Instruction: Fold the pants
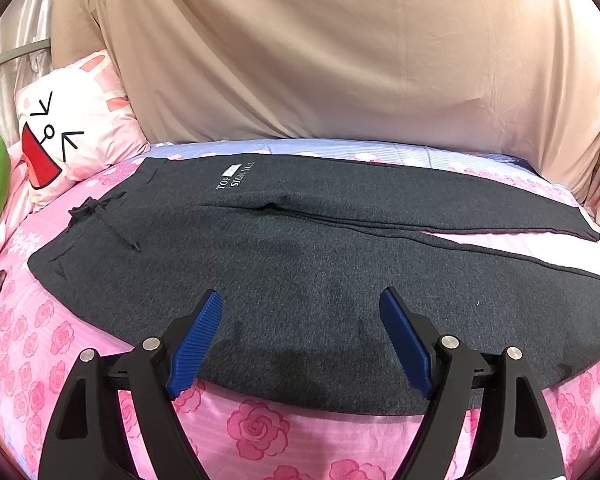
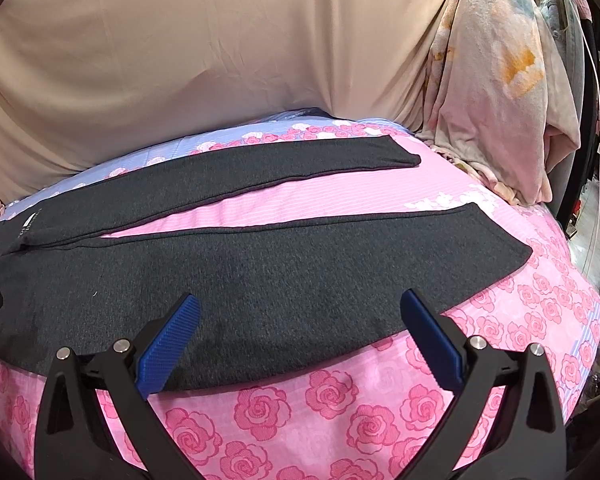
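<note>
- Left tool [image 1: 302,300]: fingers spread wide, nothing between them, poised over the near edge of the pants [image 1: 300,248] by the seat.
- Pants lie flat across the bed [image 1: 256,428], waistband left beside a pillow [image 1: 68,128], legs splayed apart to the right.
- Right tool [image 2: 300,304]: fingers wide apart too, gripping nothing, above the near leg's lower edge.

Dark charcoal sweatpants [image 1: 300,248] with white lettering, on a pink rose-print bedsheet [image 2: 340,408]; beige drape [image 1: 300,48] behind, blue gripper pads [image 1: 196,344].
</note>
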Tool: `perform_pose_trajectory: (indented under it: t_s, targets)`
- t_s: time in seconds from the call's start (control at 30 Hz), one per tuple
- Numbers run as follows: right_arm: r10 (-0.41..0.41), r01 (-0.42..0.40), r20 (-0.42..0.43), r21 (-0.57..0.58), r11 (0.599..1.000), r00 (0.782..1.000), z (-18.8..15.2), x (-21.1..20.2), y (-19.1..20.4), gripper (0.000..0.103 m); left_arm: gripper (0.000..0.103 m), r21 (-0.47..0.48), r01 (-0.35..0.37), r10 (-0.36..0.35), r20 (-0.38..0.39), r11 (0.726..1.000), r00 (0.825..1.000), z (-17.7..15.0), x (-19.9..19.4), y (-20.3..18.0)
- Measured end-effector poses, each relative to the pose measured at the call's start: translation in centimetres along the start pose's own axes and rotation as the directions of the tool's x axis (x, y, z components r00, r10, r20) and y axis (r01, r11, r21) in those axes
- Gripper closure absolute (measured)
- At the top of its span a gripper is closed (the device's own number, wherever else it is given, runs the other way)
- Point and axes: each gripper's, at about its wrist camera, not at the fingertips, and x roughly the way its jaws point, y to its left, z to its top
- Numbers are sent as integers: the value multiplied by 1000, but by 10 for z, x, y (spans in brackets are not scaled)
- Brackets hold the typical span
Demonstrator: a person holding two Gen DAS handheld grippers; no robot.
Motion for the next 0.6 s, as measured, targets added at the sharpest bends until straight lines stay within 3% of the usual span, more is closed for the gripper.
perform_pose_trajectory:
  t_s: [0.6]
  targets:
    - [1, -1, 0, -1, 1000, 1000, 0, -1, -1, 5, 25, -2, -3, 3, 2, 1000, 1000, -2, -1, 1]
